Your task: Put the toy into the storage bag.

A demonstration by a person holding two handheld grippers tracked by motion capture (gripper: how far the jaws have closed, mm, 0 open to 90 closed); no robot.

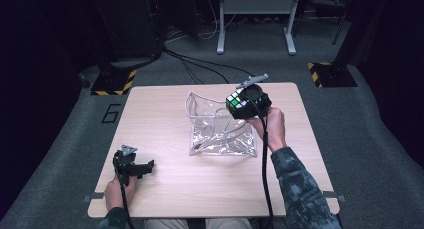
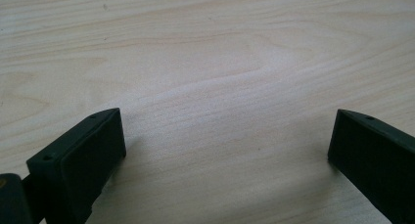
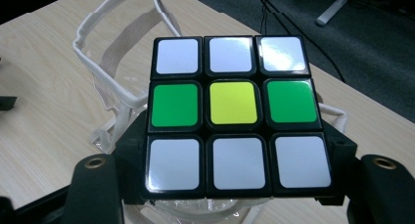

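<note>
Cube held above the open clear bag

The puzzle cube (image 3: 234, 114) is clamped in the right tool (image 1: 245, 103), just over the far right corner of the clear bag (image 1: 220, 126), whose mouth is turned upward directly beneath; the left tool (image 1: 134, 166) is rested wide and empty at the near left of the desk (image 1: 160, 109)

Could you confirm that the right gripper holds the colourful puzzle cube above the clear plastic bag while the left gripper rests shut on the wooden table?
Not quite: the left gripper rests open, its jaws wide apart over bare wooden table, as the left gripper view shows. The rest is correct.
</note>
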